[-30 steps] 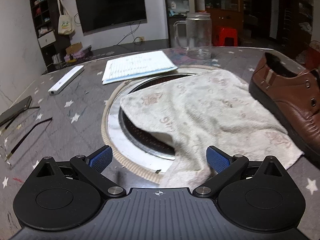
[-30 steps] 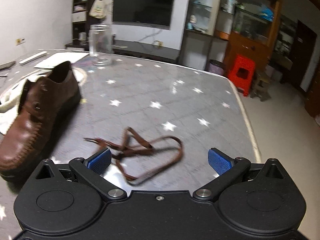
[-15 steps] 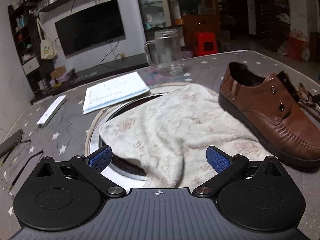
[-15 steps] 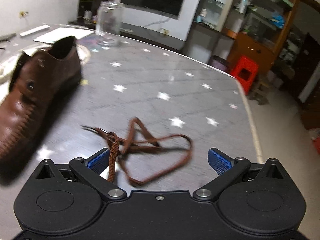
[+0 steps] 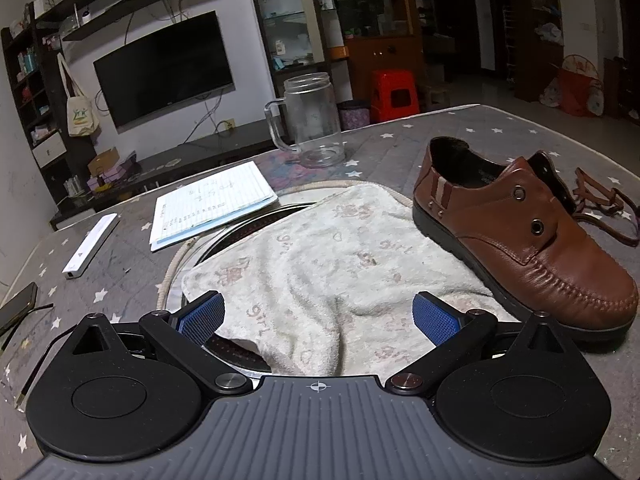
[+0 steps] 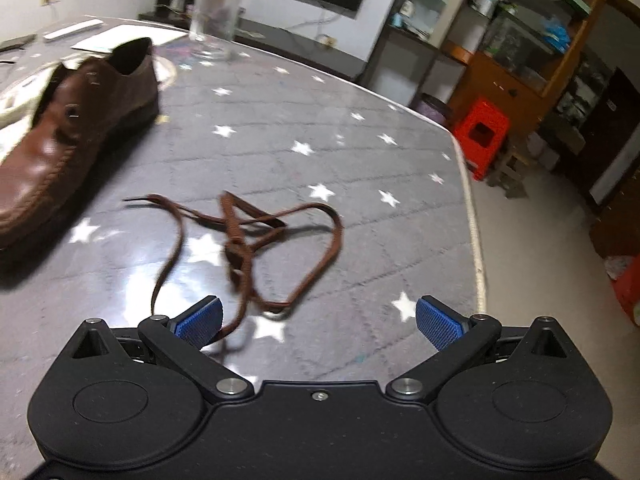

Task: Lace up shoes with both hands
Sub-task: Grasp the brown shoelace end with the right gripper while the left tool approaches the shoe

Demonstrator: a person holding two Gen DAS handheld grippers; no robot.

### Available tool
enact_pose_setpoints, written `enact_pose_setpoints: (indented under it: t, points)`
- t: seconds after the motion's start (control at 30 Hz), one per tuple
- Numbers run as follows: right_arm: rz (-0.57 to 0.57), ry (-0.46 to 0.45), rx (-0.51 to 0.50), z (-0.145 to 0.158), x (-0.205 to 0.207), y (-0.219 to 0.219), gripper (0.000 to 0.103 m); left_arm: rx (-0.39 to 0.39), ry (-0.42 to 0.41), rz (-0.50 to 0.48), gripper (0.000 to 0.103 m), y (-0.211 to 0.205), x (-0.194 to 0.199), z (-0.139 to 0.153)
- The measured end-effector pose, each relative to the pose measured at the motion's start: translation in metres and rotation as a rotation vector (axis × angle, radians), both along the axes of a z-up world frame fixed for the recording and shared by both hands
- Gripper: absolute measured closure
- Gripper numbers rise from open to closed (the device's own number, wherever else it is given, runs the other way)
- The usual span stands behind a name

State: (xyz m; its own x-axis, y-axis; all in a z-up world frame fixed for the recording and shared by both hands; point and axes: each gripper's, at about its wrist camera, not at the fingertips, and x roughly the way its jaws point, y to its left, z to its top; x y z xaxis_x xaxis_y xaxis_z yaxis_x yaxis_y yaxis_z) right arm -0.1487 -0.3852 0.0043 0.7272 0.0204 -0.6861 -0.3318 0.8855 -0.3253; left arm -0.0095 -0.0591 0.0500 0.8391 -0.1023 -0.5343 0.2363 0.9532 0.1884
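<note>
Both grippers, left gripper (image 5: pixel 318 316) and right gripper (image 6: pixel 319 318), hang with fingers spread wide, empty. Left view alone shows the wrinkled towel (image 5: pixel 320 264) under the smooth brown leather shoe (image 5: pixel 520 236), eyelets bare. Right view, blurred, shows the flat brown lace (image 6: pixel 256 236) tangled loose on the starred table (image 6: pixel 280 120) beside the shoe.

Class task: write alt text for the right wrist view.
A loose brown shoelace lies tangled on a grey star-patterned table, just ahead of the open right gripper. A brown leather shoe, unlaced, sits at the left.
</note>
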Motion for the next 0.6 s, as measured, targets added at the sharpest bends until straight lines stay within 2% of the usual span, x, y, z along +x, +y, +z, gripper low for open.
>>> enact_pose_setpoints:
  t: [0.2, 0.33, 0.43, 0.5, 0.6]
  points:
    - [0.115, -0.028, 0.105, 0.017, -0.009, 0.018, 0.000, -0.007, 0.005, -0.031, 0.002, -0.013, -0.009, 0.006]
    - [0.205, -0.009, 0.131, 0.015, -0.003, 0.037, 0.001, -0.004, 0.013, -0.044, 0.002, -0.017, -0.010, 0.007]
    - [0.237, 0.033, 0.165, 0.011, 0.006, 0.045, 0.008, -0.002, 0.019, -0.053, 0.002, -0.020, -0.011, 0.008]
    - [0.239, 0.063, 0.183, 0.006, 0.013, 0.048, 0.019, -0.003, 0.023, -0.063, 0.002, -0.022, -0.012, 0.010]
    - [0.226, 0.138, 0.243, -0.003, 0.030, 0.047, 0.030, -0.002, 0.031, -0.083, 0.003, -0.026, -0.013, 0.013]
